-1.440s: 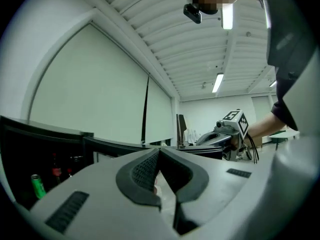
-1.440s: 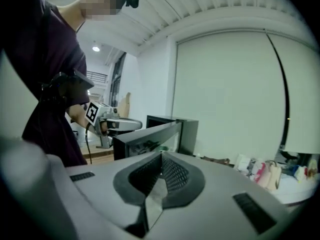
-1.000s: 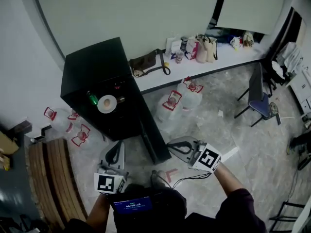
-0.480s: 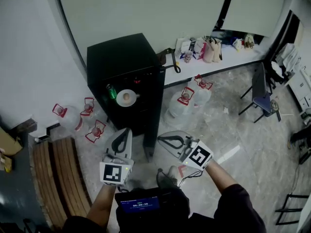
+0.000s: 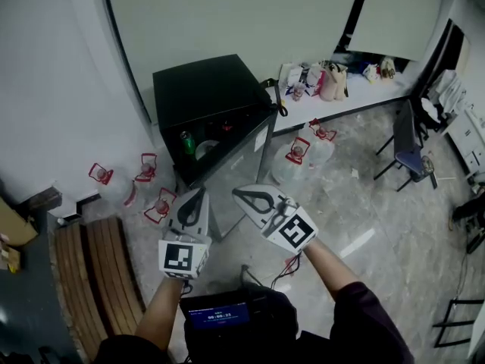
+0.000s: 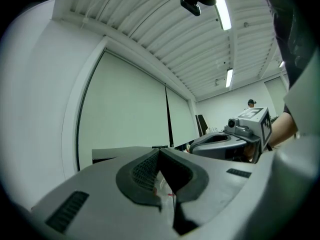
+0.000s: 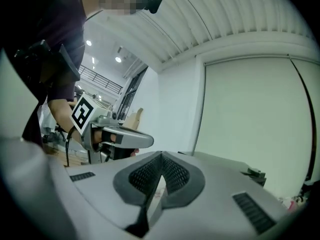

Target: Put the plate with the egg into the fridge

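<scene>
My left gripper [image 5: 195, 197] and right gripper [image 5: 238, 195] were side by side, and both sat higher in the head view and closer to the fridge [image 5: 208, 93] than a second before. In its own view, the left gripper's [image 6: 161, 156] ribbed dark pads met at the tips with nothing between them. The right gripper's [image 7: 161, 155] pads were pressed together the same way and were also empty. Each smooth grey shell carried a cube of black-and-white squares.

Just beyond the tips was the door [image 5: 241, 152], a flat, glossy grey panel. A second earlier it had hung wide open. By now it had swung most of the way round, leaving only a narrow wedge of the interior in sight. I could not tell whether either gripper touched it.

In that wedge the round white plate [image 5: 206, 149] sat on a shelf near its front edge, just right of a green bottle [image 5: 186, 142]. The egg was too small for me to make out.

The fridge was a boxy matt-black cabinet. Clear, rounded jugs [image 5: 101, 175] with red handles stood on the pale stone floor [image 5: 379, 203] on both sides of it. A slatted wooden bench [image 5: 95, 279] lay along the floor's left edge. Farther off, soft bags [image 5: 327, 78] lined a white ledge [image 5: 364, 91].
</scene>
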{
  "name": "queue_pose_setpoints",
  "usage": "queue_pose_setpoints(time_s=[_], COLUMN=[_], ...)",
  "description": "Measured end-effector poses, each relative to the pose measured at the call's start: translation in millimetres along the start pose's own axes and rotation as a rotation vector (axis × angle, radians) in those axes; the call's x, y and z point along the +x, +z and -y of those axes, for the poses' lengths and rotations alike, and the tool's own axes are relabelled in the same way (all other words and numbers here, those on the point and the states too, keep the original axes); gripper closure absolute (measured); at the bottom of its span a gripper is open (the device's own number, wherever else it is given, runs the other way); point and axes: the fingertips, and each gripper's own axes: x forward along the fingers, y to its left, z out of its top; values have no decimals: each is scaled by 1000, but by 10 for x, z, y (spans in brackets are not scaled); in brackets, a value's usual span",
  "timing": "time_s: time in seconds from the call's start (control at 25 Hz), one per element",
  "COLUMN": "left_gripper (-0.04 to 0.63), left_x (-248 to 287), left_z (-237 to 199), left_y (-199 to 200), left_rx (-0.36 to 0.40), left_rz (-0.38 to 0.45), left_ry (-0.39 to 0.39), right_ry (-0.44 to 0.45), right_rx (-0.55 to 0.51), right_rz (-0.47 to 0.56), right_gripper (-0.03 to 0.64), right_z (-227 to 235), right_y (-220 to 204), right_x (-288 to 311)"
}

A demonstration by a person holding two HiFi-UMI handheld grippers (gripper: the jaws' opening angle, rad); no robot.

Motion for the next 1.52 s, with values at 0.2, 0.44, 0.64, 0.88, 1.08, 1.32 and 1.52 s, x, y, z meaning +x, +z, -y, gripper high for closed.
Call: queue_pose_setpoints(time_s=[0.2, 0.44, 0.64, 0.88, 1.08, 1.32, 1.52], left_gripper=[586, 586, 586, 586, 586, 586, 586], left_x=[177, 278, 366, 418, 465, 504, 530], left_z=[-121, -210, -225, -199, -136, -106, -65], left_y=[97, 41, 38, 39, 66, -12, -21], left_rx=[-2, 34, 33, 38, 34, 47, 52], left_rz=[63, 62, 55, 48, 60, 33, 23], left_ry=[29, 48, 59, 69, 75, 75, 79], right_ry=[-6, -17, -26, -34, -47, -47, -50], right_rx=[-35, -39, -26, -13, 11, 10, 25], right_rz=[29, 72, 88, 97, 90, 100, 100], right_gripper=[609, 609, 609, 609, 609, 609, 609], right_z=[161, 286, 382, 435, 465, 510, 542], right_y=[75, 130, 126, 137, 89, 88, 52], right_x=[152, 232, 235, 235, 226, 206, 156])
